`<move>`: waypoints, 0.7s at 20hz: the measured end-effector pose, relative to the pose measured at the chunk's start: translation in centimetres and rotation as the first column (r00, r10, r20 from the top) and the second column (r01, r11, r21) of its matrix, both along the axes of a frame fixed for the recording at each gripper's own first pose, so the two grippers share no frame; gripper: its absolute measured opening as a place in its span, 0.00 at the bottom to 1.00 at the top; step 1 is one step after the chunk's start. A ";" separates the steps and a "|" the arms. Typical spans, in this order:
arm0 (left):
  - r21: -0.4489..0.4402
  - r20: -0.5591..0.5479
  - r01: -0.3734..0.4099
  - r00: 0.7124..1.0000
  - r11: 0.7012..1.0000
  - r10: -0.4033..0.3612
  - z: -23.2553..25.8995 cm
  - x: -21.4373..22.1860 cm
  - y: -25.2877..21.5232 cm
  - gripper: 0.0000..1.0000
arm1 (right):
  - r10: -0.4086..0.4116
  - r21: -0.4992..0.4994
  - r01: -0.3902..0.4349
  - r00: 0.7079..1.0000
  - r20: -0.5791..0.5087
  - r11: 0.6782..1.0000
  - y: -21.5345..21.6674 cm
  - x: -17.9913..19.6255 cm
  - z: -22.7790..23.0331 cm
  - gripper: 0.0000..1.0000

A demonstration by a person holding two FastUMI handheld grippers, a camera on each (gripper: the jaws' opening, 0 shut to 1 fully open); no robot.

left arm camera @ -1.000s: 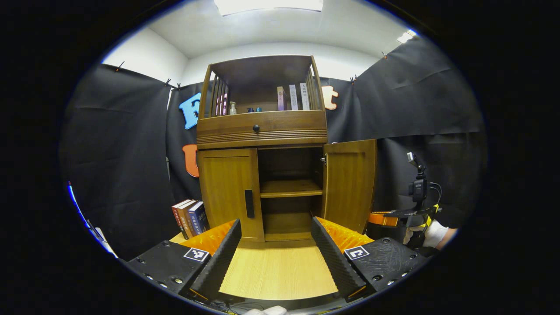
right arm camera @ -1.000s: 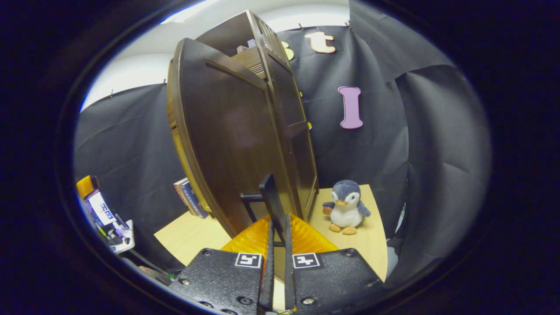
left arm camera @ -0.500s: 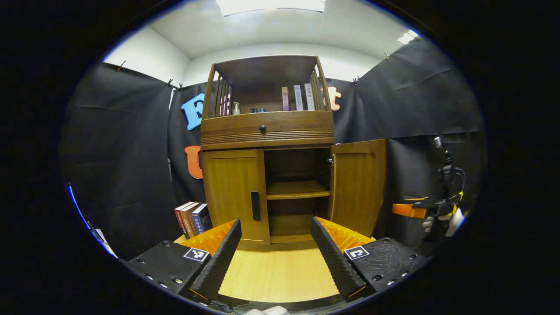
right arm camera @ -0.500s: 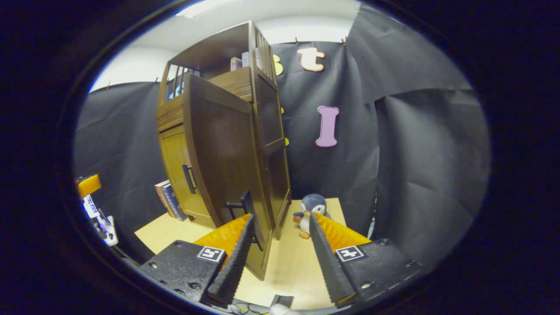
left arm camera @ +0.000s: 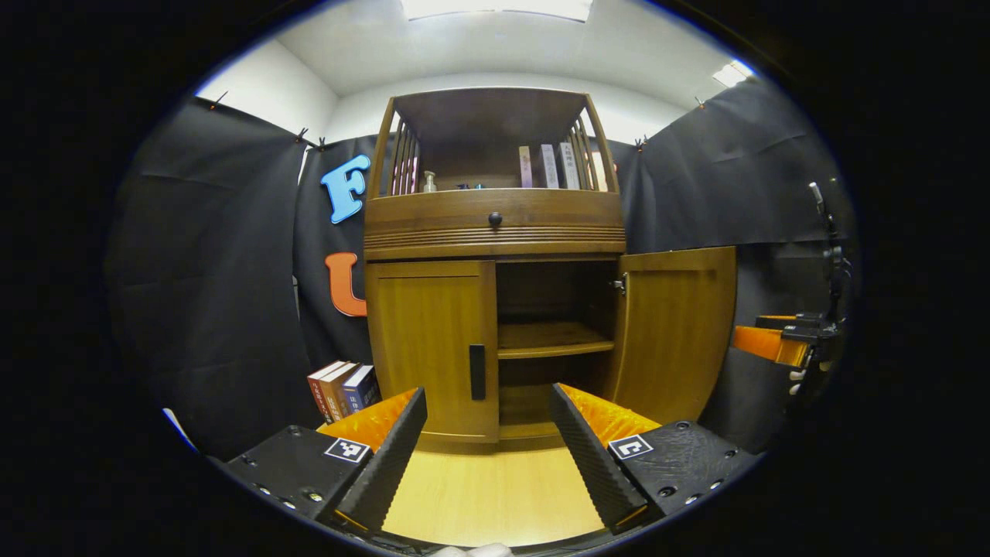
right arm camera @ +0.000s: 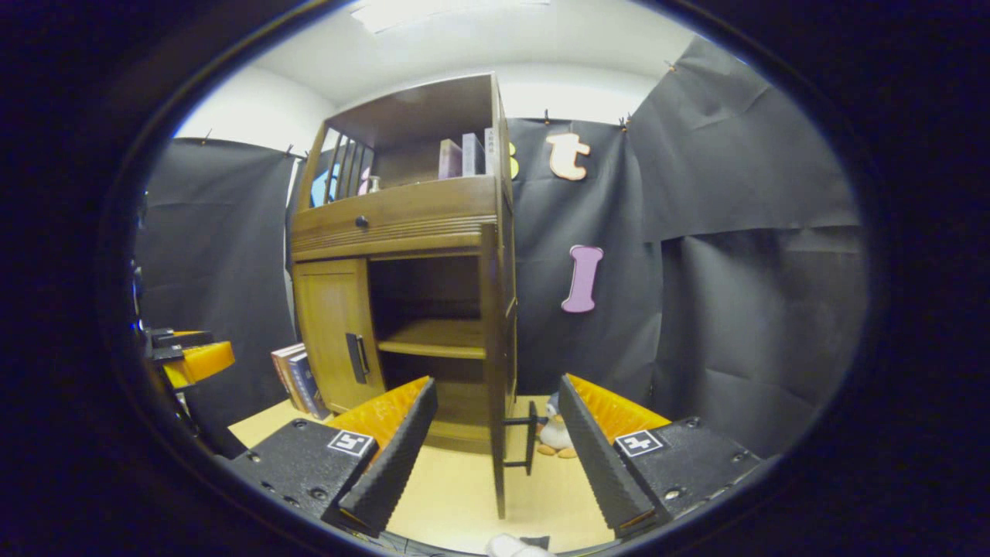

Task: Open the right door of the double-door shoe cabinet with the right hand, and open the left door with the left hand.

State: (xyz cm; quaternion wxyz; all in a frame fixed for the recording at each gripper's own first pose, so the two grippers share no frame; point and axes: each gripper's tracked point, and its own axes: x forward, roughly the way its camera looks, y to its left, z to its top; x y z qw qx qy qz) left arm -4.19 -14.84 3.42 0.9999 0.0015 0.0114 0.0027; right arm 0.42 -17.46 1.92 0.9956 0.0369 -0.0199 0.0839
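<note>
Right door wide open (left door closed)

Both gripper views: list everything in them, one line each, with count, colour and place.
shoe cabinet: one, brown wood, on the table.
left door: one, brown, shut, black handle.
right door: one, brown, swung open.
drawer knob: one, black, above the doors.
top-shelf books: several, pale, upright.
bottle: one, clear, top shelf.
table books: three, red and blue, left of the cabinet.
penguin toy: one, grey-white, behind the open door.
table: one, light wood.
left gripper: black-orange, jaws open.
right gripper: black-orange, jaws open.
</note>
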 end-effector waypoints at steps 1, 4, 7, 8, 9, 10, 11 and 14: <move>0.004 0.002 0.004 1.000 1.000 -0.004 0.0 0.8 1.0 0.96 | -0.012 -0.005 0.012 1.000 0.008 1.000 1.2 0.0 0.2 0.99; 0.030 0.007 -0.004 1.000 1.000 0.004 -0.5 3.1 4.0 1.00 | -0.055 0.022 0.055 0.998 0.006 0.998 4.6 0.3 0.0 0.99; 0.035 0.005 0.004 1.000 0.999 -0.005 -1.7 5.7 5.9 0.96 | -0.086 0.026 0.086 0.996 -0.030 0.996 7.6 0.7 -1.7 1.00; 0.031 0.002 0.016 1.000 0.999 -0.016 -2.3 6.6 6.3 1.00 | -0.104 0.013 0.104 0.994 -0.040 0.994 8.2 0.8 -2.1 0.99; 0.025 -0.003 0.027 1.000 0.999 -0.027 -2.9 7.5 6.4 1.00 | -0.119 0.000 0.119 0.992 -0.047 0.993 8.8 0.9 -2.3 0.99; 0.019 -0.005 0.041 0.999 0.999 -0.041 -3.5 8.5 6.3 0.96 | -0.137 -0.010 0.137 0.989 -0.053 0.991 9.1 1.0 -2.3 1.00; 0.015 -0.005 0.055 0.998 0.998 -0.055 -4.0 9.5 6.2 0.96 | -0.154 -0.018 0.153 0.986 -0.062 0.988 9.5 1.0 -2.4 0.99; -0.003 0.007 0.095 0.995 0.995 -0.095 -5.6 13.1 5.4 0.96 | -0.198 -0.033 0.196 0.976 -0.087 0.980 10.3 0.6 -2.7 0.99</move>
